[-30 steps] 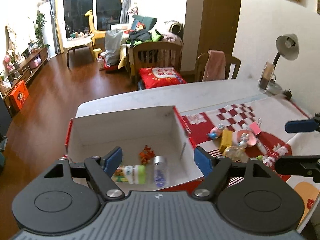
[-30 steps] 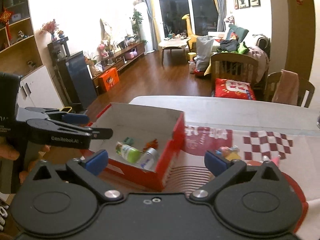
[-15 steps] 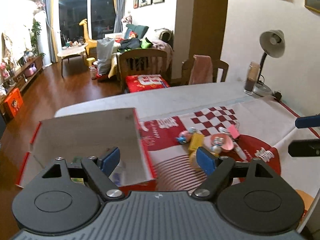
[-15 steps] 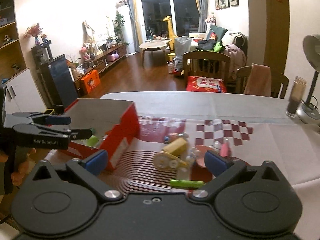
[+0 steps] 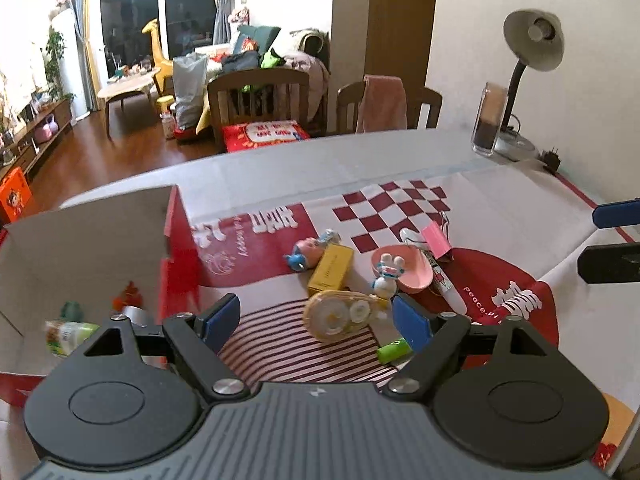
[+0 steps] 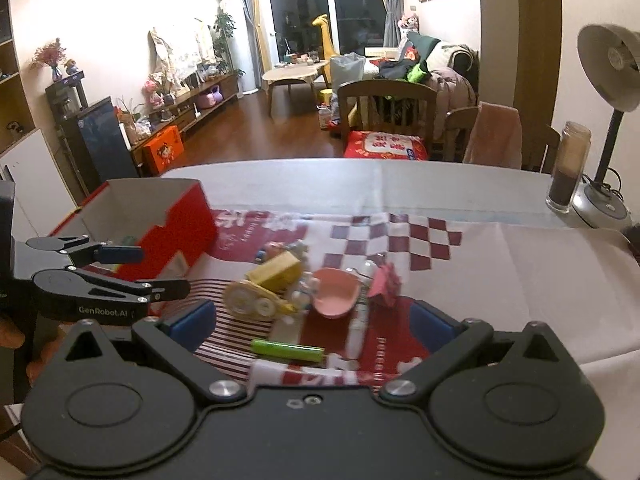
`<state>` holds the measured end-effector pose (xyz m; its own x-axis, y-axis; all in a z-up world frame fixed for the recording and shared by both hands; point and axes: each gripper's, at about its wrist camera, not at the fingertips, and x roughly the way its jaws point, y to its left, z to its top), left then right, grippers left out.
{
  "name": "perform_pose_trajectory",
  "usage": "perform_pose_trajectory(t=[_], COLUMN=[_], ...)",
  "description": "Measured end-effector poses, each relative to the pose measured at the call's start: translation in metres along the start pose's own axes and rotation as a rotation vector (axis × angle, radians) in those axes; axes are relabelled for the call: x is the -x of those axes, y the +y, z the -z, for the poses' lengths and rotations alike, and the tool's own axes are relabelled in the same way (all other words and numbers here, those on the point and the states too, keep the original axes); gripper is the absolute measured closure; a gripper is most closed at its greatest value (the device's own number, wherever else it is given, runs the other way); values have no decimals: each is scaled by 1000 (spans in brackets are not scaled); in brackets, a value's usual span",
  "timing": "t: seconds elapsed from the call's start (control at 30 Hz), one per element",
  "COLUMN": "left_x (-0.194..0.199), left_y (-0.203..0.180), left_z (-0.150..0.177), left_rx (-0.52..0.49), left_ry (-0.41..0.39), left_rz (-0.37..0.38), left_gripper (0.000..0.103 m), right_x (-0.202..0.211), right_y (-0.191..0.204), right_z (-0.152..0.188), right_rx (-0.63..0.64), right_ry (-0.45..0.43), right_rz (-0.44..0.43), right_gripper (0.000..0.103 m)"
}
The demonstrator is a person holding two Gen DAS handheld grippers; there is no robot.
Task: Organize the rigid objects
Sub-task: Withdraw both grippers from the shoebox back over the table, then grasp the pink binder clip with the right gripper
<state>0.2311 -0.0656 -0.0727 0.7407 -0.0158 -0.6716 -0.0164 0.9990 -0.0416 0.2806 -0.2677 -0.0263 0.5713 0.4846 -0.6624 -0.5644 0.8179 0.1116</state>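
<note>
Both grippers empty, jaws spread wide. Left gripper (image 5: 316,318) hovers just short of the tape dispenser (image 5: 340,314), which lies on the mat right of the red box (image 5: 176,240), long axis roughly crosswise to the fingers. Right gripper (image 6: 316,320) sits farther back; left looks nearer

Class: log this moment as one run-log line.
left gripper: open, empty | right gripper: open, empty | correction tape: on mat | box: holds bottles
</note>
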Motion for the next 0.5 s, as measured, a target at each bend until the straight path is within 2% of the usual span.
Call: perform_pose_trajectory(t=[0.2,0.33,0.5], left_x=[-37,-63,-91], left_y=[-20,-34,-44], left_z=[4,8,14], left_rx=[-2,-18,-44], left_ry=[39,95,133], left_rz=[-13,-22,-69], left_gripper=[20,20,20], right_x=[-20,-37,-61], right_y=[-29,-45,-57], right_z=[1,1,0], right_rx=[8,31,59], right_ry=[39,62,95], right_rz=[8,1,4], right_gripper=[0,0,1])
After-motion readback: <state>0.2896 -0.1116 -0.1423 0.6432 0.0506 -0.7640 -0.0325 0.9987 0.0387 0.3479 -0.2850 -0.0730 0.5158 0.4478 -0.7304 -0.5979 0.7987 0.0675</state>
